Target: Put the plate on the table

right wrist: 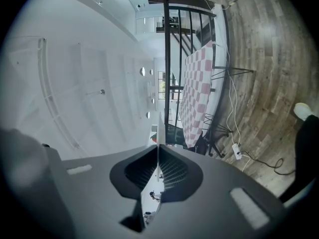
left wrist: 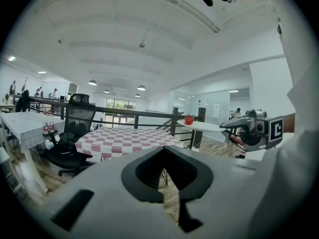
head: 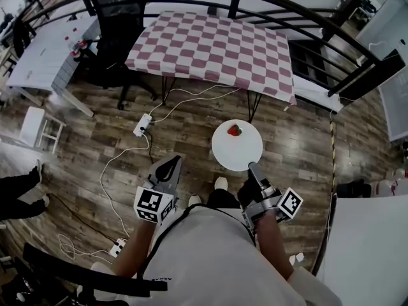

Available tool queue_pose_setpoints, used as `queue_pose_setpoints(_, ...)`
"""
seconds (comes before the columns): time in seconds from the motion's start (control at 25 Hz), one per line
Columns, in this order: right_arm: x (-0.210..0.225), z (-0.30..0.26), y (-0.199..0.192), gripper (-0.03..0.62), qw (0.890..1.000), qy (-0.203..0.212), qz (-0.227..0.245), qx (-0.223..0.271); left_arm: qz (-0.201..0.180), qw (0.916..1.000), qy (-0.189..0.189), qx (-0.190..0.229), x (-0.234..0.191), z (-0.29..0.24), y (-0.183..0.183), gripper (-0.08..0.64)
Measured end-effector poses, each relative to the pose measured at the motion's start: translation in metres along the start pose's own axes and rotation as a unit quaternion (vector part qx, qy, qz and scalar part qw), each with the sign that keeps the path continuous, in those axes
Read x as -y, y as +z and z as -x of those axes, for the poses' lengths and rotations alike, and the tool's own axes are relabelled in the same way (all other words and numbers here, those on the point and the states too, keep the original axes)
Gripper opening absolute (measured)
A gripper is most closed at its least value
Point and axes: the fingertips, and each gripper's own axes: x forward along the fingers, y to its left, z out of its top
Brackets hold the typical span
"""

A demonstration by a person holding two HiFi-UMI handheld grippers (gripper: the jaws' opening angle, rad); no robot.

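Right tool over hidden plate rim

A table with a red-and-white checked cloth stands on a dark wood-plank floor. A black metal railing curves behind the table. A black mesh office chair sits at its left end, with a white desk farther left. A white power strip lies on the floor in front of the table. Round ceiling lamps glow above it, and bright windows show beyond.
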Motion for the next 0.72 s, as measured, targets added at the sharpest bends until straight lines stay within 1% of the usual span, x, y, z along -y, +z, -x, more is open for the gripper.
queue_pose_setpoints(0.16,-0.001,-0.002,0.004,0.018,1.000,-0.004,0.002,-0.001,0.004,1.0000,0.001,-0.001,-0.001,-0.003,-0.001,0.005)
queue_pose_setpoints(0.4,0.000,-0.012,0.010,0.018,1.000,0.001,0.001,-0.004,0.004,1.0000,0.005,-0.006,-0.006,-0.011,-0.002,0.005)
queue_pose_setpoints(0.72,0.006,-0.030,0.037,0.018,1.000,0.000,-0.006,-0.003,-0.002,0.9999,0.000,-0.016,-0.010,-0.047,0.003,0.005)
